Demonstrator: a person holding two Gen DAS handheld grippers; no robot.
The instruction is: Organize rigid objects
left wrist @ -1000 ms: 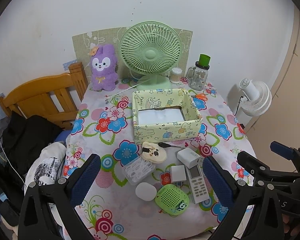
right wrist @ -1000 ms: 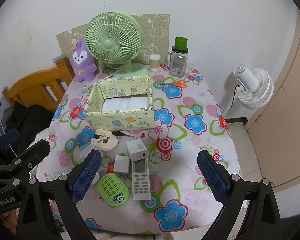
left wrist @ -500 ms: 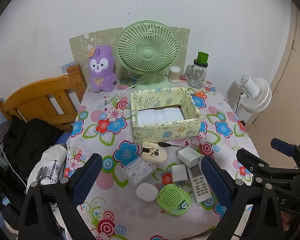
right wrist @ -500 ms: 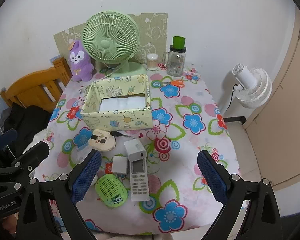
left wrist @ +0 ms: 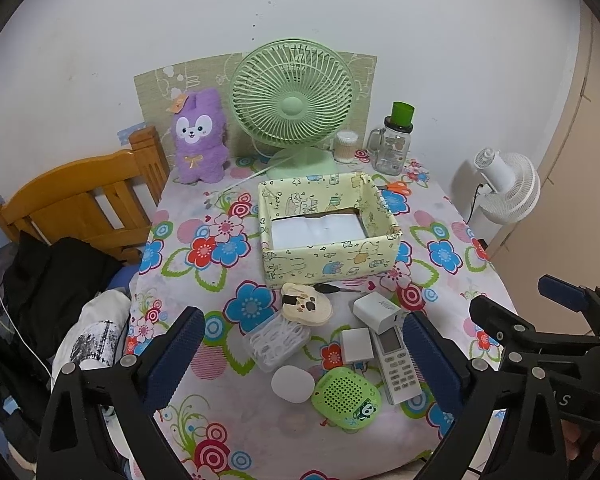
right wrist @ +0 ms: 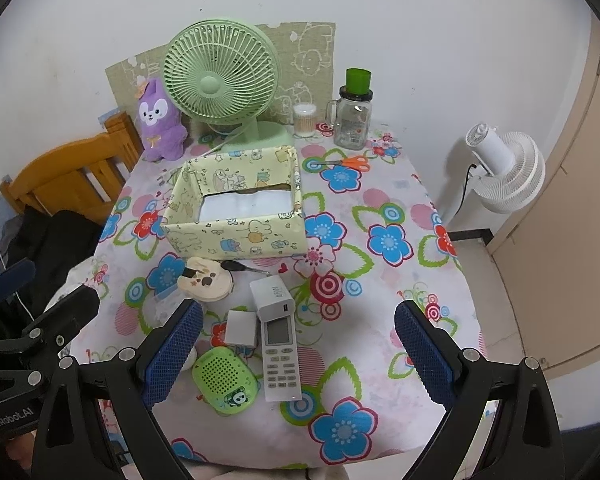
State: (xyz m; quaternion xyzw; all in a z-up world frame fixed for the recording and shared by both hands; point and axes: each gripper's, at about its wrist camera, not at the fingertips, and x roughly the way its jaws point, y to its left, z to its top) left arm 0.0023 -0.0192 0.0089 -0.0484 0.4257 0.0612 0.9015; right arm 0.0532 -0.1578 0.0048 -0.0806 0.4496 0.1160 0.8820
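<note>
Remote control [right wrist: 281, 356] and green speaker [right wrist: 225, 380] lie near the table's [right wrist: 400, 280] front edge; left tool [left wrist: 300, 354] and right tool [right wrist: 298, 354] gape wide, holding nothing.

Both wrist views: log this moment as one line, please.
left gripper: open, empty | right gripper: open, empty | remote, green speaker, charger: on table | box: no items placed

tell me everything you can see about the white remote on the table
The white remote is a slim plastic bar lying flat on the flowered tablecloth, face up, with a grey screen at its far end and rows of small pale buttons toward the near end. Its far end meets the white power bank. A white charger cube lies just to its left, and the green speaker sits beside its near end. Neither gripper touches it.
</note>
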